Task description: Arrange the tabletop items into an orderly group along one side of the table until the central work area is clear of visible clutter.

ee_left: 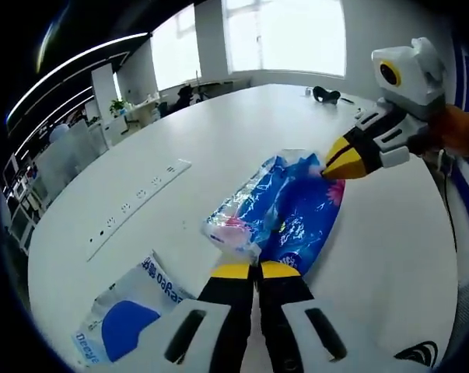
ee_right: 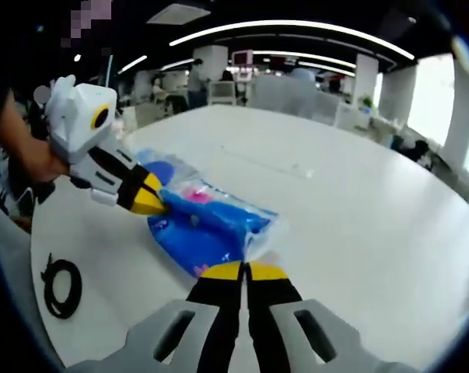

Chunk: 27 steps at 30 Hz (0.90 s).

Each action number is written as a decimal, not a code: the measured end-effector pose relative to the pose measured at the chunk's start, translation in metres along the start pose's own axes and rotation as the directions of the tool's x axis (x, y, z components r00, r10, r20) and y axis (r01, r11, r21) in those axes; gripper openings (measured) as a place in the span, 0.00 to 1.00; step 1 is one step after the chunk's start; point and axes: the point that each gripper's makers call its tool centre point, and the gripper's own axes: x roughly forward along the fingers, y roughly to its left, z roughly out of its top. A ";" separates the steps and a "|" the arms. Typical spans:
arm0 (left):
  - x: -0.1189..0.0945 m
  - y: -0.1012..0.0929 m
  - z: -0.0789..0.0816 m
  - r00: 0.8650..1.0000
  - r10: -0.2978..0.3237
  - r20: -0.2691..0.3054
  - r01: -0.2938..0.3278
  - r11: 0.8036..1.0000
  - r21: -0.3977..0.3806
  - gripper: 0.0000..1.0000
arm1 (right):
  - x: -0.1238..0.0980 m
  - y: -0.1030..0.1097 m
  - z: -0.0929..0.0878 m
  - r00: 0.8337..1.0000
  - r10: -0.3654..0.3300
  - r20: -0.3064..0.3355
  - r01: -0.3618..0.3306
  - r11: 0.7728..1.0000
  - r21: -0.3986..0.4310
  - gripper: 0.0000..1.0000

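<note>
The work surface is a large white oval table (ee_left: pixel 242 132). Near its middle lies a crinkled blue plastic packet with pink and white print (ee_left: pixel 285 210), flat on the tabletop.

In the left gripper view, the left gripper (ee_left: pixel 255 270) has its yellow-tipped black jaws pressed together with no gap, their tips at the near edge of the blue packet; whether film is pinched between them cannot be told. The right gripper (ee_left: pixel 335 165) enters from the right, held by a person's hand (ee_left: pixel 461 130), its yellow tips closed and touching the packet's far end.

In the right gripper view, the right gripper (ee_right: pixel 244 271) likewise shows jaws together at the packet's (ee_right: pixel 207 225) near edge, and the left gripper (ee_right: pixel 152 202) touches the opposite end.

A second flat white pouch with a blue patch and blue lettering (ee_left: pixel 129 311) lies beside the left gripper, apart from the blue packet. A recessed white socket strip (ee_left: pixel 137 206) runs along the table. A coiled black cable (ee_right: pixel 61 286) lies near the table edge. A small black object (ee_left: pixel 325 95) sits at the far side.
</note>
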 end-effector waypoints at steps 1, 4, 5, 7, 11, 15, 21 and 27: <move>0.002 0.002 -0.001 1.000 0.004 -0.005 -0.004 1.000 0.002 0.00 | 0.002 -0.001 0.000 1.000 0.001 -0.001 -0.001 1.000 0.000 0.00; 0.004 0.004 -0.001 1.000 0.007 -0.010 -0.007 1.000 -0.006 0.00 | 0.007 -0.004 -0.001 1.000 -0.003 -0.005 0.003 1.000 0.012 0.00; 0.005 0.006 -0.001 1.000 0.009 -0.013 -0.009 1.000 -0.005 0.01 | 0.009 -0.005 -0.001 1.000 -0.006 -0.002 0.006 1.000 0.022 0.00; 0.007 0.007 -0.002 1.000 0.015 -0.014 -0.015 1.000 0.013 0.01 | 0.012 -0.006 -0.003 1.000 -0.007 -0.006 0.007 0.999 0.033 0.00; 0.013 0.010 -0.009 0.999 0.019 -0.035 -0.017 0.999 0.037 0.01 | 0.019 -0.004 -0.008 1.000 -0.002 -0.015 0.003 0.999 0.045 0.00; 0.018 0.012 -0.015 0.997 0.032 -0.063 -0.029 0.998 0.051 0.01 | 0.027 -0.004 -0.012 1.000 -0.009 -0.029 0.011 0.999 0.053 0.00; 0.024 0.022 -0.017 0.994 0.071 -0.086 -0.068 0.997 0.044 0.02 | 0.038 -0.006 -0.014 0.999 -0.017 -0.041 0.020 0.997 0.075 0.00; 0.026 0.029 -0.015 0.991 0.100 -0.094 -0.096 0.994 0.042 0.02 | 0.045 -0.008 -0.015 0.999 -0.020 -0.047 0.023 0.996 0.080 0.00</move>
